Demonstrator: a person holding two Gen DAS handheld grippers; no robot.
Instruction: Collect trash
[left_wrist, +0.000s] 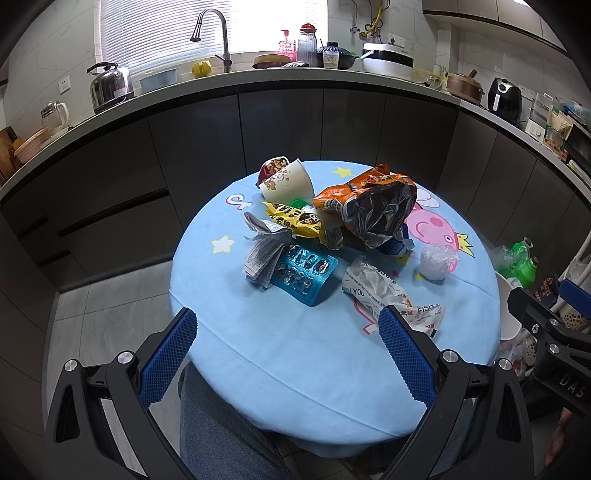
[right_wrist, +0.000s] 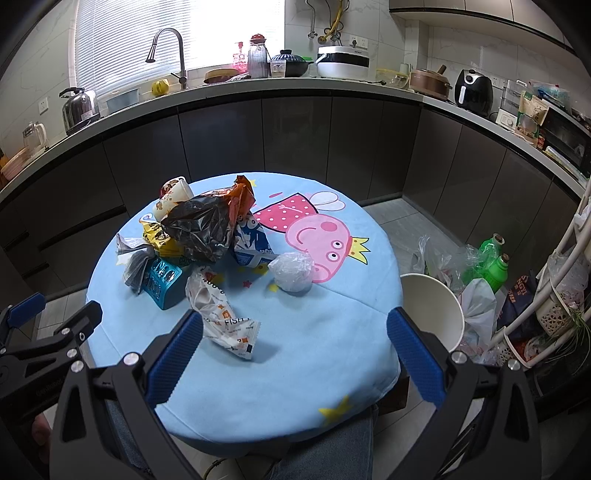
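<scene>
On the round table with a light blue cartoon cloth (left_wrist: 295, 369), both claws hang spread and empty above the near edge. The left gripper (left_wrist: 288, 332) faces a teal foil blister pack (left_wrist: 304, 275) just ahead. The right gripper (right_wrist: 295, 332) has a crumpled white printed snack wrapper (right_wrist: 221, 317) beside its left finger (right_wrist: 177, 354). A white paper bucket (right_wrist: 436, 306) stands off the table's right side.

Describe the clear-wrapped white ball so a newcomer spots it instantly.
Start at the round blue table with the pink pig print. The ball sits alone against the pig's snout, right of the trash pile. It is the only rounded white lump in clear film.
</scene>
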